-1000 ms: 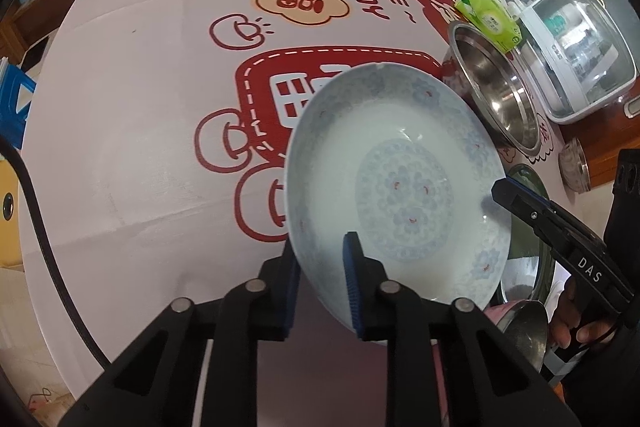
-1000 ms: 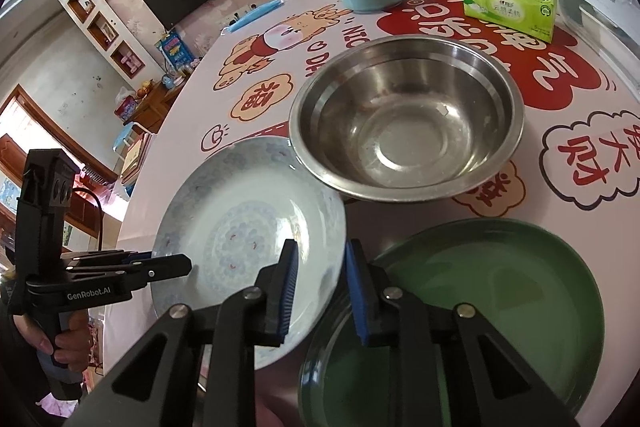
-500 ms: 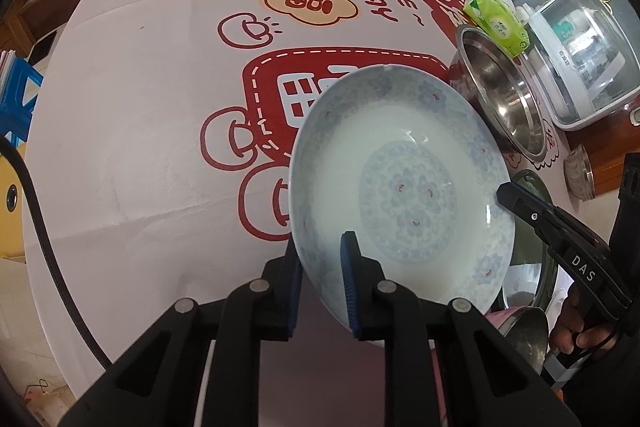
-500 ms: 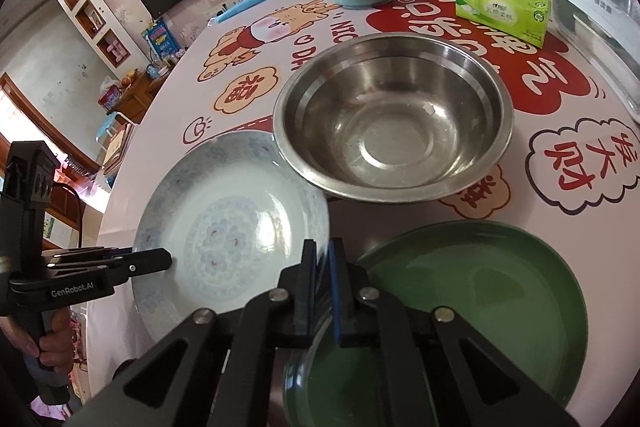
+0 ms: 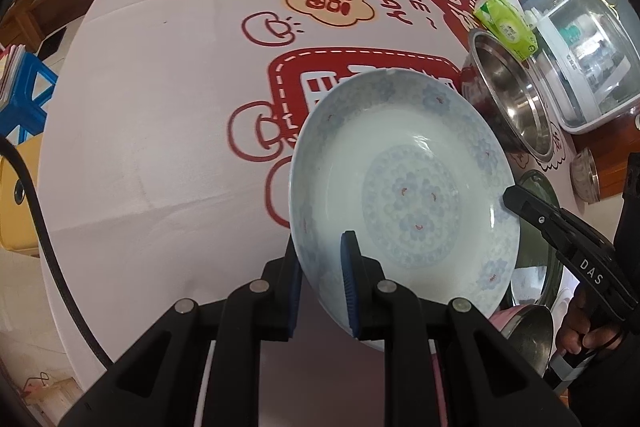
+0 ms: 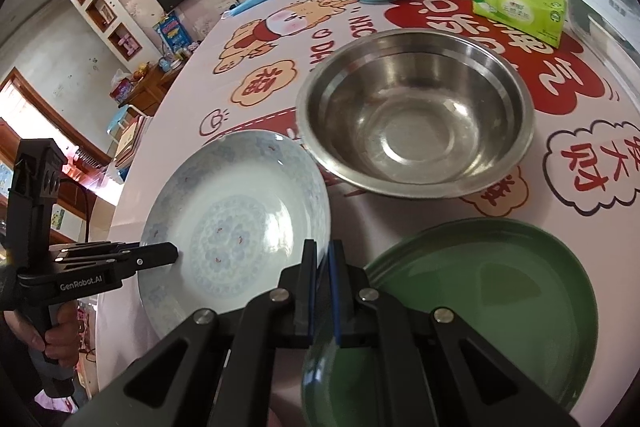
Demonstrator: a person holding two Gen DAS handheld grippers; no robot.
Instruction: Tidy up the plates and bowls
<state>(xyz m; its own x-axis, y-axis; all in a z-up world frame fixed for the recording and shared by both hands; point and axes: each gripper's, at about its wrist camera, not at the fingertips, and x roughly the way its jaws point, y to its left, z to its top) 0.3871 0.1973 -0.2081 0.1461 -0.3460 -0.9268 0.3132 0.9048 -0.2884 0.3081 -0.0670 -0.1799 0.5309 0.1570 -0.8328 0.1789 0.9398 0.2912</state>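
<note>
"GenRobot.AI" reads plainly on the left gripper [image 6: 170, 254], and "DAS" on the right gripper [image 5: 510, 197] as seen from the left wrist. On the bench [image 5: 160, 107] cloth: "NICE DAY" and a red 福. The left fingers [image 5: 349, 279] pinch the near rim of the blue-patterned white plate [image 5: 404, 203] at its 6 o'clock, one finger inside, one beneath; the plate tilts, its far edge raised toward 12. From the right wrist, the right fingers [image 6: 335, 291] are pressed tight on the rim of the green plate [image 6: 480, 307], at its 9 o'clock edge. The steel bowl [image 6: 416, 111] sits at 12 o'clock, open side up, just beside the white plate. A green tissue pack [image 6: 520, 7] lies at 1 o'clock.
</note>
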